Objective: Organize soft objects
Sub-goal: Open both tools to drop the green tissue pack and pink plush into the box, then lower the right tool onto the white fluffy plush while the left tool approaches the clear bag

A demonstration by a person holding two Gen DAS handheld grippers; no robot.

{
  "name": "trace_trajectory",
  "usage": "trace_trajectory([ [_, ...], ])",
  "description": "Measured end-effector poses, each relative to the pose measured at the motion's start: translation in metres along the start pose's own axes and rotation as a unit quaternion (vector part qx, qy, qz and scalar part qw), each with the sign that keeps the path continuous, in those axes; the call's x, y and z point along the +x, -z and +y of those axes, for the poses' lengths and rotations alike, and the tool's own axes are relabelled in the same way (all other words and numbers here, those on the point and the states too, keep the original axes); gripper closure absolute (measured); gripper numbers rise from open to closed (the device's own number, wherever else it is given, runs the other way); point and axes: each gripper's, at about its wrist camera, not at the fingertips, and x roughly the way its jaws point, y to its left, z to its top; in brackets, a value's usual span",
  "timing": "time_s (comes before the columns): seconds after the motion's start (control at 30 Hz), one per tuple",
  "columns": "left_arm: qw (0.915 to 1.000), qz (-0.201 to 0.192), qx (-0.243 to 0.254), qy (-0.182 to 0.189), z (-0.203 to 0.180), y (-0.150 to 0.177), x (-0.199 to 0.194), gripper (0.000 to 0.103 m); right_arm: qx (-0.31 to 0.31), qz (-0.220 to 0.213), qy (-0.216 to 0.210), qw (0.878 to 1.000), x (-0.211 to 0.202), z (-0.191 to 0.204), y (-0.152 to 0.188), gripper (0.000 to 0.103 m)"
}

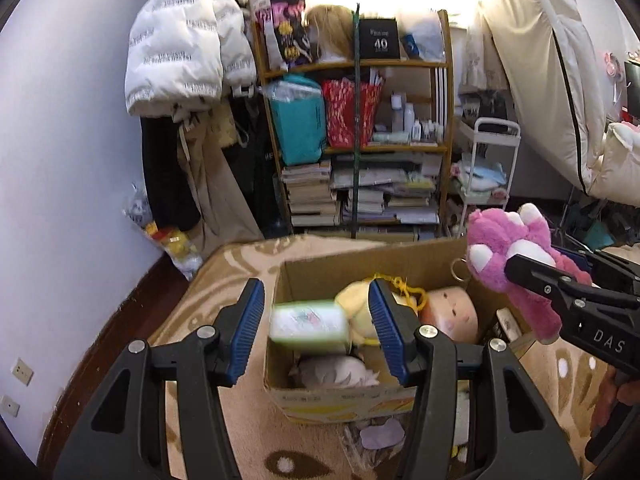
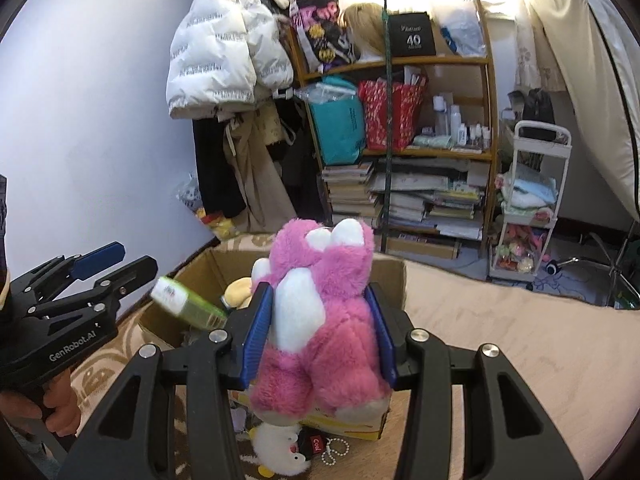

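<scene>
Above the open cardboard box (image 1: 400, 256), which stands on a patterned rug (image 1: 240, 264), both tongs are positioned. The right tongs (image 2: 320, 332) are clenched on a pink plush paw (image 2: 320, 300), both blue pads pressing into its fur, directly over the box's near edge. The left tongs (image 1: 316, 320) stand released at the box's left side; a green-and-white packet (image 1: 308, 325) appears blurred between the pads, apart from both, over the box opening. Inside the box lie a yellow plush (image 1: 356, 300), a doll head (image 1: 452, 312) and a pale soft item (image 1: 336, 372). Against the box's front, on the rug, lies a white plush duck (image 2: 280, 448).
</scene>
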Motion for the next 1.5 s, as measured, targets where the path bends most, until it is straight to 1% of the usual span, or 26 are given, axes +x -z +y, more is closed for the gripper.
trace_trajectory([
  [0.07, 1.0, 0.006, -0.001, -0.001, 0.001, 0.003, 0.003, 0.049, -0.008, 0.007, -0.004, 1.0, 0.005, 0.003, 0.001, 0.052],
  [0.17, 0.9999, 0.013, -0.003, -0.007, 0.002, 0.005, 0.006, 0.049, -0.022, 0.02, 0.002, 1.0, 0.013, 0.009, 0.002, 0.05],
  [0.3, 0.9997, 0.017, -0.011, -0.012, 0.007, 0.008, 0.007, 0.045, -0.024, 0.021, 0.001, 0.999, 0.015, 0.011, 0.004, 0.05],
  [0.47, 0.9989, 0.035, -0.023, -0.018, 0.014, 0.012, 0.007, 0.032, -0.016, 0.024, 0.004, 1.0, 0.011, 0.009, 0.004, 0.049],
  [0.5, 0.9988, 0.037, -0.024, -0.018, 0.016, 0.013, 0.006, 0.031, -0.015, 0.024, 0.005, 1.0, 0.009, 0.009, 0.004, 0.048],
  [0.6, 0.9986, 0.043, -0.023, -0.023, 0.018, 0.014, 0.002, 0.025, -0.012, 0.023, 0.005, 1.0, 0.002, 0.01, 0.005, 0.04],
  [0.67, 0.9986, 0.042, -0.018, -0.027, 0.019, 0.016, -0.004, 0.02, -0.012, 0.02, 0.009, 1.0, -0.003, 0.012, 0.007, 0.029],
  [0.77, 0.9987, 0.038, -0.015, -0.031, 0.021, 0.018, -0.011, 0.012, -0.018, 0.018, 0.019, 0.999, -0.013, 0.017, 0.014, 0.018],
  [0.9, 0.9982, 0.038, -0.02, -0.042, 0.025, 0.022, -0.021, 0.006, -0.018, 0.026, 0.022, 0.999, -0.022, 0.02, 0.024, 0.013],
  [0.97, 0.9977, 0.045, -0.029, -0.041, 0.029, 0.023, -0.022, 0.002, -0.018, 0.031, 0.024, 0.999, -0.024, 0.02, 0.029, 0.012],
  [1.07, 0.9971, 0.063, -0.025, -0.035, 0.029, 0.028, -0.018, 0.002, -0.013, 0.04, 0.024, 0.999, -0.026, 0.018, 0.036, 0.012],
  [1.2, 0.9956, 0.085, -0.013, -0.036, 0.026, 0.04, -0.013, 0.002, -0.008, 0.054, 0.02, 0.998, -0.026, 0.017, 0.05, 0.012],
  [1.3, 0.994, 0.107, -0.008, -0.023, 0.023, 0.045, -0.005, 0.002, -0.006, 0.072, 0.016, 0.997, -0.021, 0.017, 0.06, 0.012],
  [1.5, 0.9892, 0.146, -0.015, 0.001, 0.02, 0.062, 0.014, 0.002, -0.002, 0.1, 0.003, 0.995, -0.009, 0.019, 0.083, 0.012],
])
